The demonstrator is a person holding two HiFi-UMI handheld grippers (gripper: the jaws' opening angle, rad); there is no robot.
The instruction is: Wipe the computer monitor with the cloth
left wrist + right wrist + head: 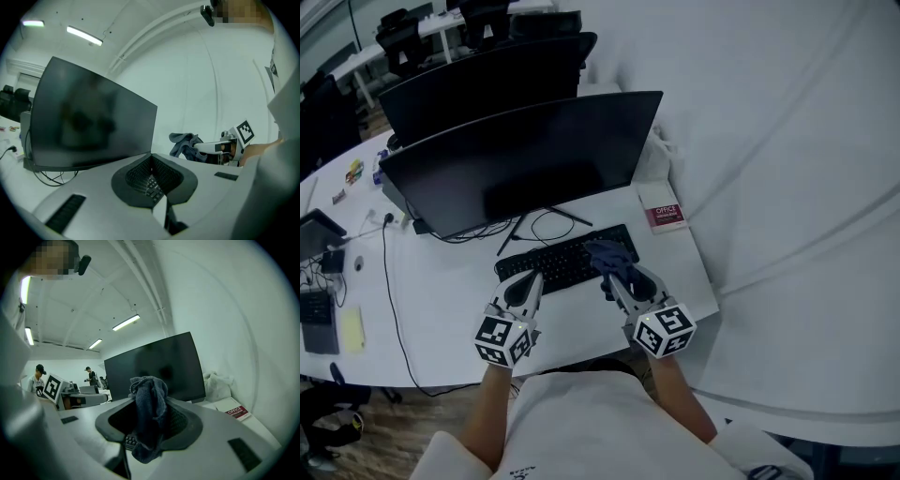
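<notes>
One cloth (609, 254), two monitors (525, 161), one keyboard (560, 264) on a white office tabletop (441, 305).
The right gripper (616, 276) has its jaws pinching the cloth; the left gripper (530, 283) has jaws that look closed and empty.

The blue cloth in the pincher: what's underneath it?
The dark blue cloth, pinched in the right gripper, is over the right end of the black keyboard on the white desk. The keys straight beneath it are covered, so they cannot be seen.

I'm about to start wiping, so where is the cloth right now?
In the head view, the cloth is clamped in the right tongs, above the right end of the keyboard, before the monitor.
</notes>
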